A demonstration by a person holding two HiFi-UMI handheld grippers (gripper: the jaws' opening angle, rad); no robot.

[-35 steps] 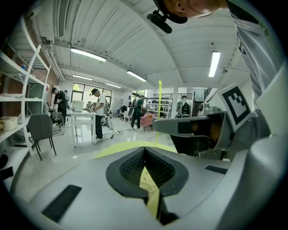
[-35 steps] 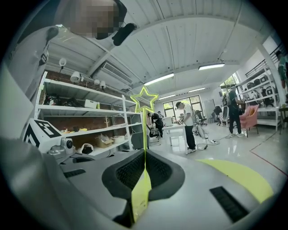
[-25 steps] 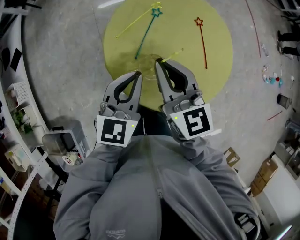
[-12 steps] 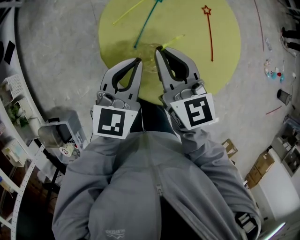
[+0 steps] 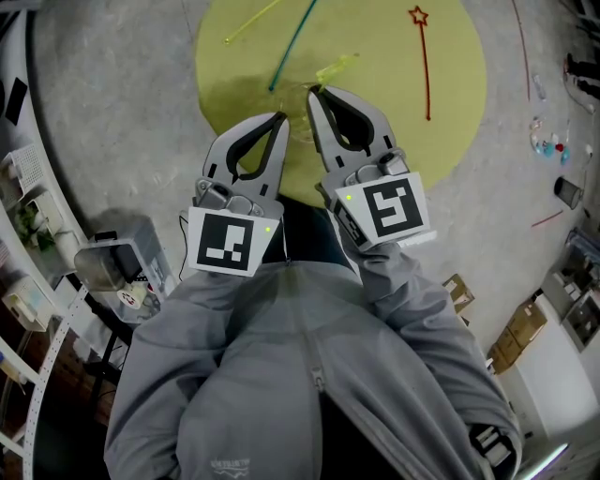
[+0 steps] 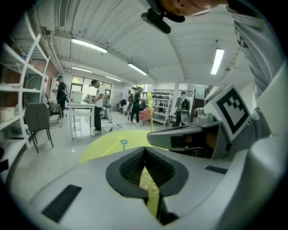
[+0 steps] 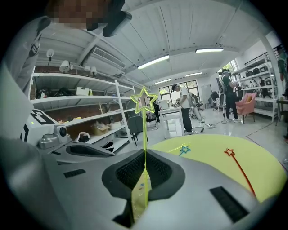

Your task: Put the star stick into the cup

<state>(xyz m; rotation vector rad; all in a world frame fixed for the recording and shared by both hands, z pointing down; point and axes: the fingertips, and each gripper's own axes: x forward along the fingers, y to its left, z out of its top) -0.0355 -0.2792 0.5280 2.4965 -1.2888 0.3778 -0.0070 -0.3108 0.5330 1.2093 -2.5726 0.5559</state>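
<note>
My right gripper (image 5: 312, 92) (image 7: 145, 152) is shut on a thin yellow-green star stick (image 5: 336, 69); the stick rises from the jaws with its star (image 7: 144, 99) on top. My left gripper (image 5: 278, 116) (image 6: 145, 149) is just left of it, jaws meeting at the tip with nothing seen between them. A clear cup (image 5: 301, 127) shows faintly between the two tips on the round yellow table (image 5: 450, 112). A teal stick (image 5: 290, 49), a yellow stick (image 5: 251, 19) and a red star stick (image 5: 424, 61) lie on the table farther out.
White shelving (image 5: 23, 234) and a grey bin (image 5: 112, 267) stand on my left. Cardboard boxes (image 5: 525, 347) sit on the floor at the right. Several people (image 6: 96, 105), a white desk (image 6: 81, 114) and a chair (image 6: 38, 123) are across the room.
My right gripper has edged forward over the table with the yellow-green stick. The left gripper has barely moved, and the head view has shifted slightly.
</note>
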